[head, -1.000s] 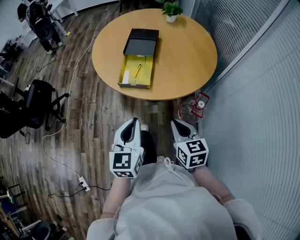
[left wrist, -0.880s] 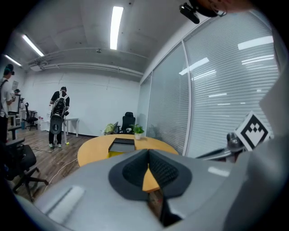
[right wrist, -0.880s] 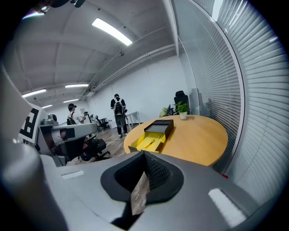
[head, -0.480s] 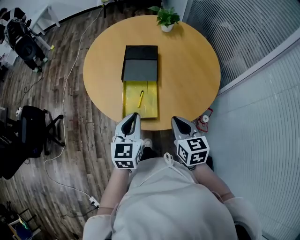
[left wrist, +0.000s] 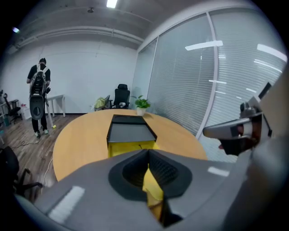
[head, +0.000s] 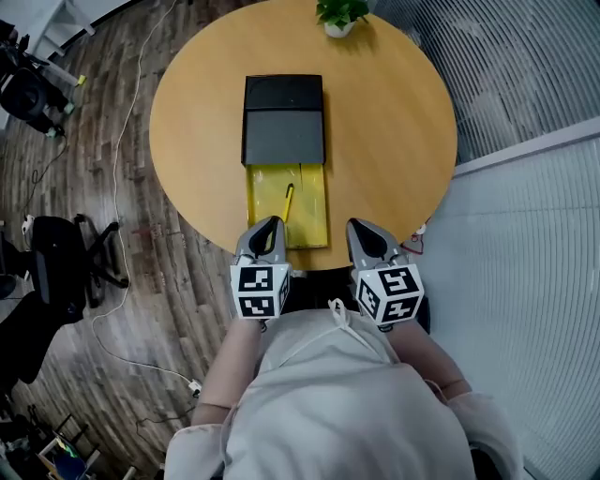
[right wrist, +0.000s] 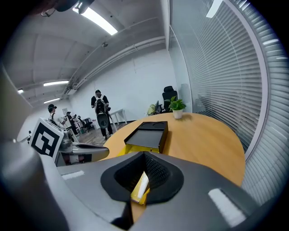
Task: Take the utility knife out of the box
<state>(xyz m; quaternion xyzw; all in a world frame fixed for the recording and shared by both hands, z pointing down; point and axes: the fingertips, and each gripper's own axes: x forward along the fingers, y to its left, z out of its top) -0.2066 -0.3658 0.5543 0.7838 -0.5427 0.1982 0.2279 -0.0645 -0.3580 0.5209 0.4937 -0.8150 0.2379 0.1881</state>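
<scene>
Standing beyond box: a potted plant.

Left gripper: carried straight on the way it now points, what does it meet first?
The left gripper would probably meet the near end of the yellow tray first, though depth is unclear.

On the table, midway across and reaching toward its near edge: box, knife inside, lying lengthwise. At the table's centre, touching the box's far end: lid. At the table's far edge: plant. At the table's near edge: left gripper, by the box's near left corner; right gripper, just right of the box, apart from it. On the floor left of the table, well apart: chair. Right of the table: glass wall. Beyond the table's far left side, well apart: person, standing on the floor.
</scene>
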